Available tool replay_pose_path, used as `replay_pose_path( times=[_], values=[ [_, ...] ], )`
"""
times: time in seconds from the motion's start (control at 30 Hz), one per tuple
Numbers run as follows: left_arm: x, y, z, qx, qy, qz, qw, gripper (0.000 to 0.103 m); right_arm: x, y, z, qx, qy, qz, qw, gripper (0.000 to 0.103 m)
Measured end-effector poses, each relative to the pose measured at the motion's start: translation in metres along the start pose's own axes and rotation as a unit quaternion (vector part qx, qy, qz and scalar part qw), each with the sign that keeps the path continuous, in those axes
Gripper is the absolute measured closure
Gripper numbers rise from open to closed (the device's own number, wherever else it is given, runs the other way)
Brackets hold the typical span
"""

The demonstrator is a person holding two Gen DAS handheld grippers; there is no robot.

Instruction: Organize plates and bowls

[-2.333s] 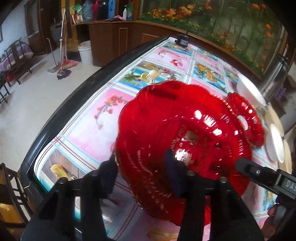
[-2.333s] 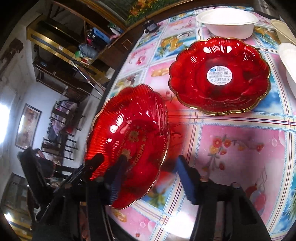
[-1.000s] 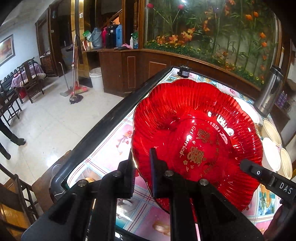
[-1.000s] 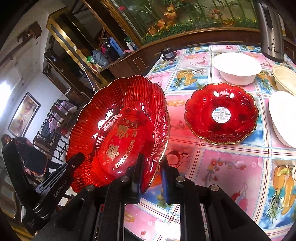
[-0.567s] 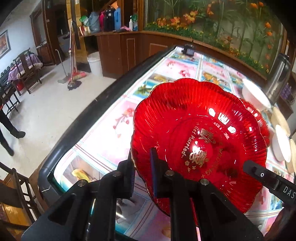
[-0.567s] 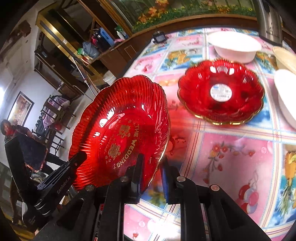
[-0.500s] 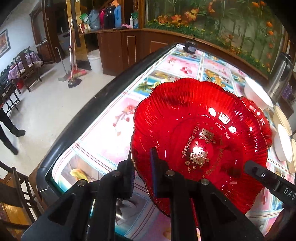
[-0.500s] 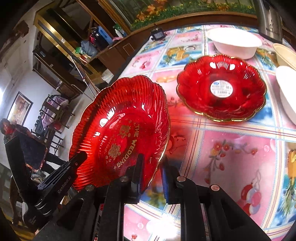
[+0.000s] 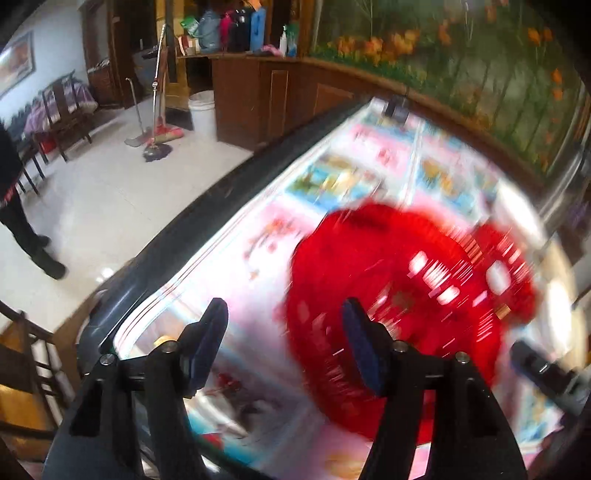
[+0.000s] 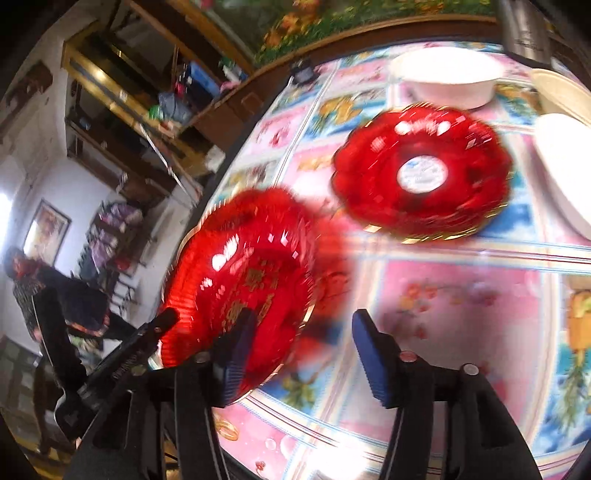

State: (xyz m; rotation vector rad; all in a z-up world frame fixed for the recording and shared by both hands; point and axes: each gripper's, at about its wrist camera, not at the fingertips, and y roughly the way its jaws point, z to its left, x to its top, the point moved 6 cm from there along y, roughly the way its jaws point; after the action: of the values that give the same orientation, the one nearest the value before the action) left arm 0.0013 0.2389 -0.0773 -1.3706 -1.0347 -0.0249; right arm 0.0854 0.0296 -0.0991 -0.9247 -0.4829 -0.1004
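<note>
Both views are motion-blurred. The large red scalloped plate (image 9: 391, 306) with gold lettering (image 10: 251, 291) is free of both grippers, low over or on the flowered tablecloth; I cannot tell if it rests flat. My left gripper (image 9: 284, 343) is open, its right finger in front of the plate's near edge. My right gripper (image 10: 301, 354) is open, the plate beside its left finger. A smaller red bowl (image 10: 421, 173) with a white sticker sits farther back; it also shows in the left wrist view (image 9: 506, 266).
A white bowl (image 10: 447, 74) and white plates (image 10: 565, 166) stand at the far right of the table. A steel kettle (image 10: 524, 29) stands at the back. The table's dark left edge (image 9: 207, 206) borders the open floor, where a person (image 9: 18, 206) stands.
Both grippers have opened and let go of the large red plate. The plate has dropped lower toward the table. Both cameras are moving fast.
</note>
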Motion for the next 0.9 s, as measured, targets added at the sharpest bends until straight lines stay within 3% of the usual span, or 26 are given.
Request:
replay_pose_path(
  times=[0.07,0.23,0.4,0.5,0.7,0.9],
  values=[
    [0.011,-0.008,-0.013,-0.014,0.005,-0.012,0.9998,0.028,0.006,-0.016,-0.015,0.004,0.020,-0.022,1.000,0.045],
    [0.041,-0.017,-0.094,-0.083,0.088,-0.024,0.9923,0.028,0.024,-0.044,-0.057,0.004,0.084,-0.063,0.994,0.039],
    [0.052,0.018,-0.179,-0.131,0.155,0.037,0.9785,0.028,0.044,-0.044,-0.091,0.007,0.136,-0.071,0.988,0.039],
    [0.048,0.048,-0.210,-0.138,0.177,0.090,0.9703,0.028,0.052,-0.038,-0.105,0.011,0.154,-0.064,0.986,0.039],
    [0.039,0.092,-0.236,-0.126,0.177,0.154,0.9638,0.028,0.069,-0.025,-0.128,0.028,0.182,-0.055,0.981,0.039],
    [0.034,0.113,-0.243,-0.114,0.175,0.179,0.9613,0.028,0.079,-0.011,-0.137,0.032,0.194,-0.049,0.979,0.039]
  ],
)
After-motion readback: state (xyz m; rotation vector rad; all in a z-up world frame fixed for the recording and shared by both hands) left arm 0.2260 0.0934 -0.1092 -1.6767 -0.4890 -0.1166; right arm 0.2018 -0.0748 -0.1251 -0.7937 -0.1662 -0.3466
